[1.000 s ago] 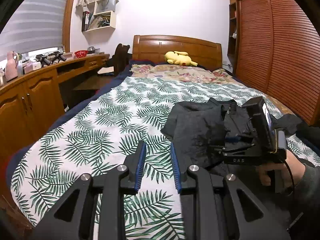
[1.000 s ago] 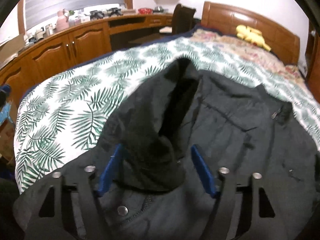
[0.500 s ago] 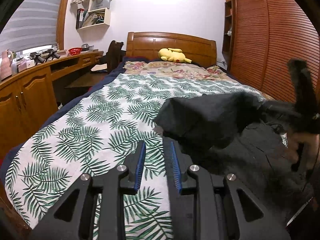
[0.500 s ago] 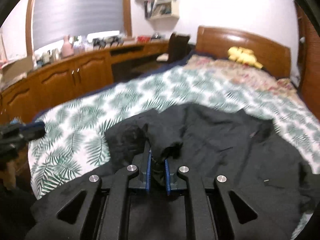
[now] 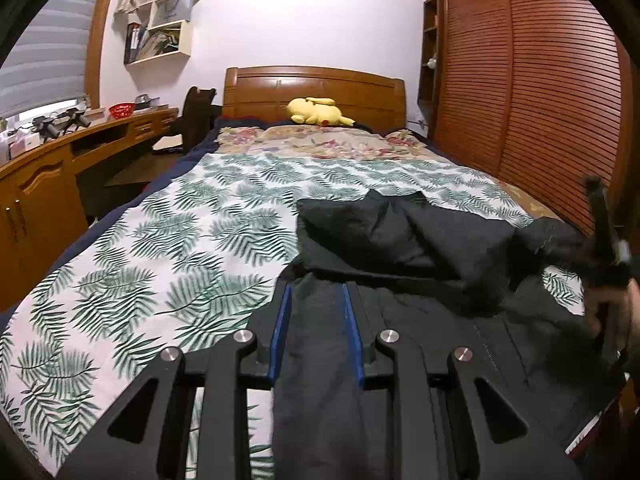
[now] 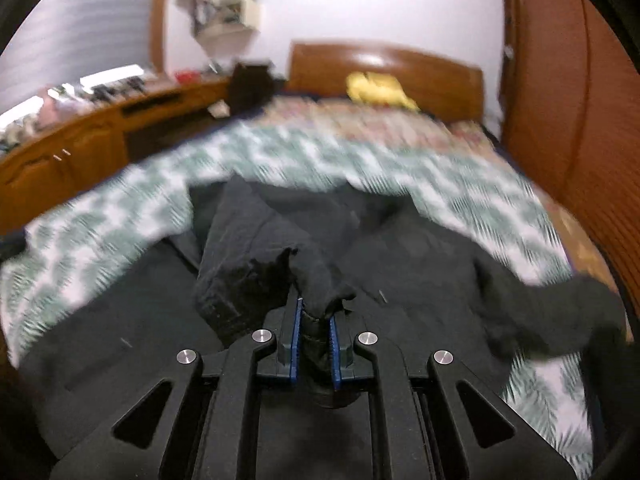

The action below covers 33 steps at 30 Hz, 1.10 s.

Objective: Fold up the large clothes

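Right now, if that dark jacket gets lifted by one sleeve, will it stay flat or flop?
Likely flop: the dark jacket already sags in soft folds. The sleeve bunches inside the right gripper, so it looks limp, probably dragging.

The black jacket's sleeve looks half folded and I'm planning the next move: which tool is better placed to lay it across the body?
The right tool: it is shut on the sleeve of the black jacket. The left tool is open, holding nothing, over the jacket's near edge.
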### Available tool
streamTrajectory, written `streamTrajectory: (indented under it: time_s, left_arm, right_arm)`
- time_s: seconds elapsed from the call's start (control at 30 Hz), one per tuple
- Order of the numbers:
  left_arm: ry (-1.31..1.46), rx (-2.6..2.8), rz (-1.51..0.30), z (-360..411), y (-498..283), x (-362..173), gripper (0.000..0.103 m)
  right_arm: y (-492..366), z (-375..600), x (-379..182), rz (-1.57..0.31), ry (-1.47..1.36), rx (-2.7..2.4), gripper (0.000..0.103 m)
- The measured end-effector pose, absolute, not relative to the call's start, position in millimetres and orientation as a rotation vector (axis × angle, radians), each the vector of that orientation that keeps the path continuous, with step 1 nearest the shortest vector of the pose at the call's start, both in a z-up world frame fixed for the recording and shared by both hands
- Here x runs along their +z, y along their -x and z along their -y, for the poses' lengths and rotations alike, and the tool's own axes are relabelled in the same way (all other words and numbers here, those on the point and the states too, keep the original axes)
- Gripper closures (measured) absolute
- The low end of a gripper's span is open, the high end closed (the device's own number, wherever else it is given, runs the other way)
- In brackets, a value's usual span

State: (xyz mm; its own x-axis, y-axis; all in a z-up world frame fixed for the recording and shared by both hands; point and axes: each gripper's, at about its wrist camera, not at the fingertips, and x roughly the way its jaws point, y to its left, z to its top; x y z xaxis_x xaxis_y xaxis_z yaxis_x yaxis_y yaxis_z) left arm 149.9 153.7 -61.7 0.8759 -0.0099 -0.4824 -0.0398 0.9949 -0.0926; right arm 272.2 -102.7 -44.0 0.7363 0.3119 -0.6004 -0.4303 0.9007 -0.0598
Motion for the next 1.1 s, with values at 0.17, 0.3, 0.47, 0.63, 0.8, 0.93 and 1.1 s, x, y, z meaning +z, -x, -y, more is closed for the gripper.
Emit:
streamTrajectory:
  time_s: [0.17,0.3,0.47,0.63,0.8,0.93,1.1]
  left_arm:
    - [0.083,-0.010,-0.516,-133.4,-165.2,-64.7,0.079]
    - [0.067,-0.025,-0.534,-121.2,-173.0,-69.4,0.079]
    - [0.058,-0.051,-0.532,-108.3,-176.3,-71.0,0.079]
    - [0.055,-0.065,-0.540,-98.8,-180.9,-74.6,0.079]
    - [0.047,-0.066,-0.545,-95.1,-184.1,-75.6,0.078]
    - [0.049,-0.065,-0.545,-94.3,-185.7,-75.5,0.078]
    - [0.047,-0.072,-0.544,-91.6,-187.9,-74.8,0.078]
  right_arm:
    - [-290.1,124.8,-88.2,-0.770,0.250,0.335,0.079]
    - [-287.9,133.3,-93.4,-0.766,0.314,0.299,0.041]
    - [-280.3,136.8,-80.5,-0.729,0.319,0.316,0.040]
    - [-276.9,117.8,-79.9,-0.733,0.333,0.396,0.040]
    - [-280.0,91.9,-94.4,-0.754,0.371,0.451,0.040]
    - [-293.1,77.3,-112.4,-0.807,0.399,0.457,0.040]
    - [-313.1,70.6,-130.9,-0.869,0.471,0.404,0.040]
